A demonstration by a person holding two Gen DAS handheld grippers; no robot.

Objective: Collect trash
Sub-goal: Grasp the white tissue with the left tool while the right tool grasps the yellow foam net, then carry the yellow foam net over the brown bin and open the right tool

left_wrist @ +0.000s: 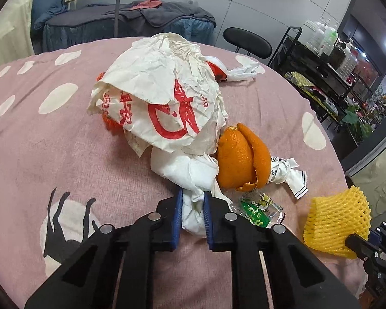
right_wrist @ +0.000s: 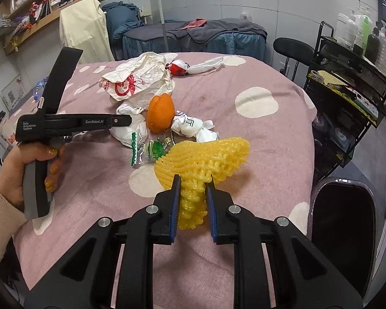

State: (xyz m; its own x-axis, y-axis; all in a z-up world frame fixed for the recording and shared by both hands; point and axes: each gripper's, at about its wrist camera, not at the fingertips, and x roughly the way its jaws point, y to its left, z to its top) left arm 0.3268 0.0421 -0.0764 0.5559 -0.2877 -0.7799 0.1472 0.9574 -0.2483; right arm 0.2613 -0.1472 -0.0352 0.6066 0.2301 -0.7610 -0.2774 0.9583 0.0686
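Note:
My left gripper (left_wrist: pixel 192 198) is shut on a crumpled white tissue (left_wrist: pixel 190 177) lying on the pink bed cover. Just behind it lie an orange peel (left_wrist: pixel 240 157) and a big white plastic bag with red print (left_wrist: pixel 162 97). A green candy wrapper (left_wrist: pixel 260 209) and a white wrapper (left_wrist: pixel 288 172) lie to the right. My right gripper (right_wrist: pixel 193 189) is shut on a yellow foam fruit net (right_wrist: pixel 205 159) and holds it above the cover. The net also shows in the left wrist view (left_wrist: pixel 337 219). The left gripper shows in the right wrist view (right_wrist: pixel 127 121).
A knotted white and red bag (right_wrist: pixel 182 67) lies at the far side of the bed. A black bin (right_wrist: pixel 343 221) stands at the bed's right edge. A black shelf cart (right_wrist: pixel 347 82) and a black chair (right_wrist: pixel 293 49) stand to the right.

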